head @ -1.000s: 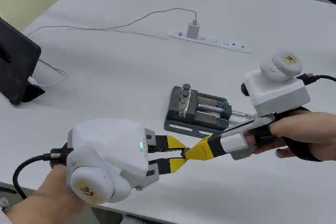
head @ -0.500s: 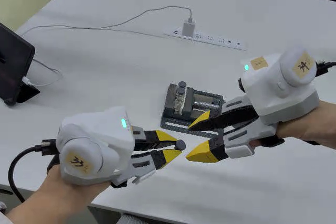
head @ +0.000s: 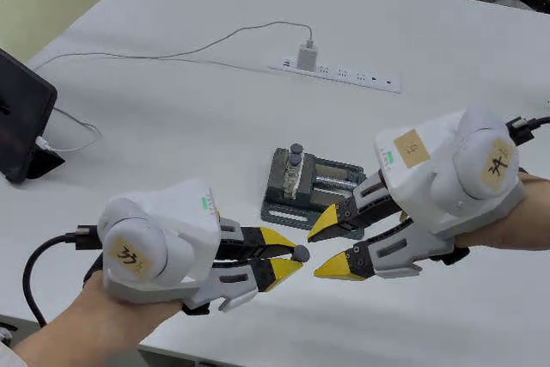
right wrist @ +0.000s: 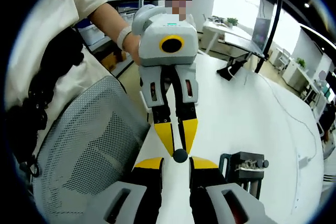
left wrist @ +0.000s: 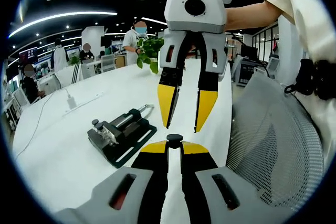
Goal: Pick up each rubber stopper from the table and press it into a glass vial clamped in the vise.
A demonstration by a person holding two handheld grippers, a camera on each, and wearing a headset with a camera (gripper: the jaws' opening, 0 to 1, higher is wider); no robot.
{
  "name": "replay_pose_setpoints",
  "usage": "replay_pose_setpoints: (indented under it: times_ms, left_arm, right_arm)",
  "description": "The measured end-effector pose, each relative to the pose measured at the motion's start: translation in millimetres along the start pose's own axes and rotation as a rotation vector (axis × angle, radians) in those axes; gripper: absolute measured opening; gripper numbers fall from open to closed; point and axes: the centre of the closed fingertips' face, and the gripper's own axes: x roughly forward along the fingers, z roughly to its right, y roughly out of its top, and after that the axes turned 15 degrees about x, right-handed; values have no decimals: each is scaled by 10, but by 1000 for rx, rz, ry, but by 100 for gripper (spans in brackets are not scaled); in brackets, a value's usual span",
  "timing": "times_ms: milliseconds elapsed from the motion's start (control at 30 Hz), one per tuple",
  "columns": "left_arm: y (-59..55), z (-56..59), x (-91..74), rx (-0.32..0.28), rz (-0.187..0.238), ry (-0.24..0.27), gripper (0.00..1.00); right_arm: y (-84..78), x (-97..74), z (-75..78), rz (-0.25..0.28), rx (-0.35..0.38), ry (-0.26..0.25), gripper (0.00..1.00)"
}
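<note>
While your left gripper (head: 290, 257) pinches the stopper (head: 300, 253) at its tips, on the near side of the vise (head: 320, 191), it looks offered for a handover. Head seems up, long axis across the jaws. The right gripper (head: 318, 253), also on the vise's near side, faces the stopper with jaws apart, not touching.

The right gripper (head: 315, 255) has opened and backed off the stopper (head: 300, 253).

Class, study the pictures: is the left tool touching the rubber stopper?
Touching. The right gripper view shows the rubber stopper pinched between the yellow tips of the left tool, with no gap on either side.
</note>
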Motion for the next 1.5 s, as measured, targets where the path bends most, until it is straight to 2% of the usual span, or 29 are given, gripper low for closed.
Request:
replay_pose_setpoints:
  times_ms: [300, 467, 633, 833, 1167, 1367, 1500]
  left_arm:
    - [11, 74, 11, 27, 0, -18, 4]
    - [10, 53, 1, 18, 6, -5, 4]
    - [44, 76, 2, 10, 18, -12, 4]
    - [44, 71, 23, 10, 15, -23, 4]
    - [82, 44, 74, 23, 2, -51, 4]
    - [76, 8, 74, -7, -6, -60, 4]
    - [72, 20, 77, -14, -7, -68, 4]
  right_arm:
    - [-36, 59, -51, -48, -86, 21, 12]
    - [-12, 78, -54, -39, -85, 20, 11]
    - [-10, 81, -70, -46, -103, 28, 10]
    - [-29, 60, -81, -65, -128, 33, 11]
    - [-47, 8, -47, -105, -181, 13, 9]
    - [-36, 13, -20, -113, -204, -11, 9]
    - [-32, 18, -11, -117, -194, -10, 8]
